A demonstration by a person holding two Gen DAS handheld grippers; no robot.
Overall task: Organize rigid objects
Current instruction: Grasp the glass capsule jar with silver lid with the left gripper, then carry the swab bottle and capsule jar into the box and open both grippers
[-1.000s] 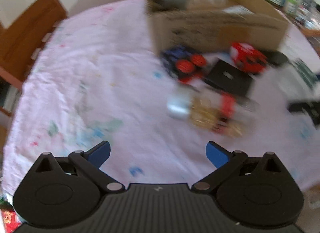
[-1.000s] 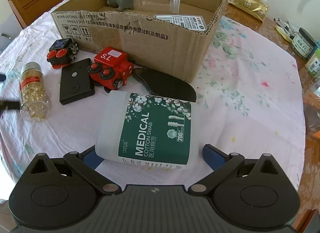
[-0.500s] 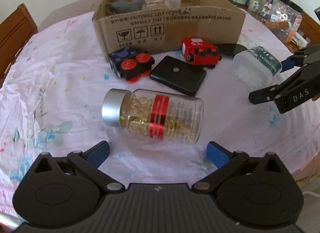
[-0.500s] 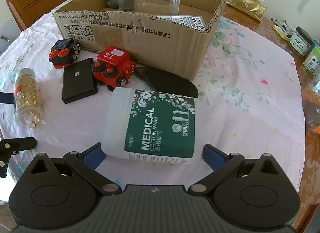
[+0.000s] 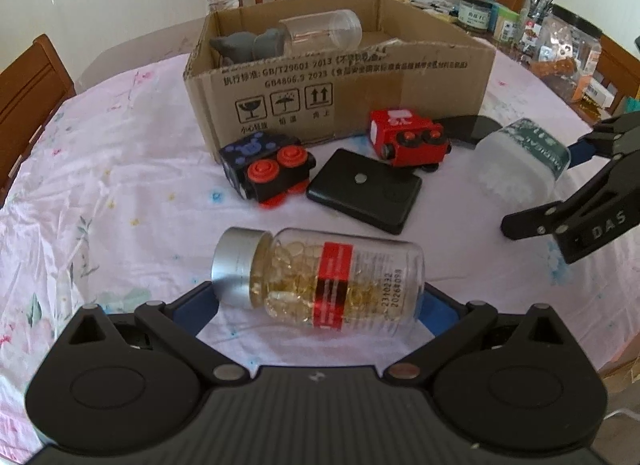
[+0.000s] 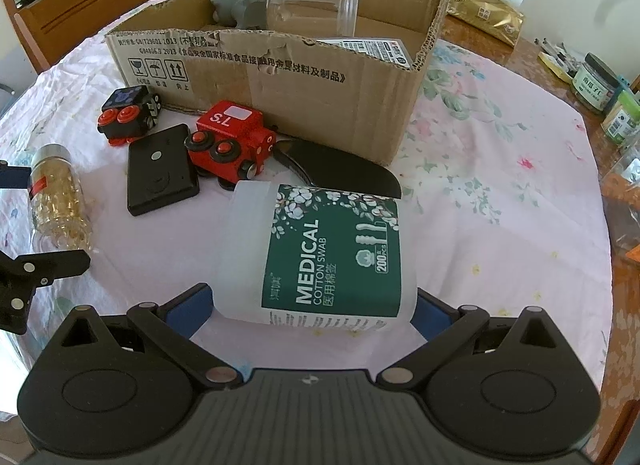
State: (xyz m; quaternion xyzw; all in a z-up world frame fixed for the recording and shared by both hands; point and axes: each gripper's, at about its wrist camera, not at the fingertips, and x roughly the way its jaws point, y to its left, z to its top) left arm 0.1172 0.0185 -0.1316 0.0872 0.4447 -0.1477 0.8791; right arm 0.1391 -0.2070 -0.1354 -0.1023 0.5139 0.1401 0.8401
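Observation:
A clear capsule bottle [image 5: 320, 279] with a silver cap lies on its side between the fingers of my left gripper [image 5: 318, 305], which stands wide around it. A white cotton swab tub [image 6: 320, 253] with a green label lies between the fingers of my right gripper [image 6: 312, 305], wide around it too. The bottle also shows in the right wrist view [image 6: 56, 193], the tub in the left wrist view [image 5: 516, 165]. An open cardboard box [image 5: 340, 93] stands behind, holding a grey toy [image 5: 246, 45] and a clear jar [image 5: 320, 29].
On the pink cloth before the box lie a black-and-red toy car [image 5: 268, 173], a black flat case [image 5: 364, 189], a red toy train [image 5: 408, 137] and a black curved piece [image 6: 340, 171]. Jars [image 5: 568, 45] crowd the right; wooden chairs [image 5: 28, 85] surround the table.
My left gripper swung round to face the box and moved forward until the capsule bottle lies between its fingers. My right gripper edged forward around the swab tub.

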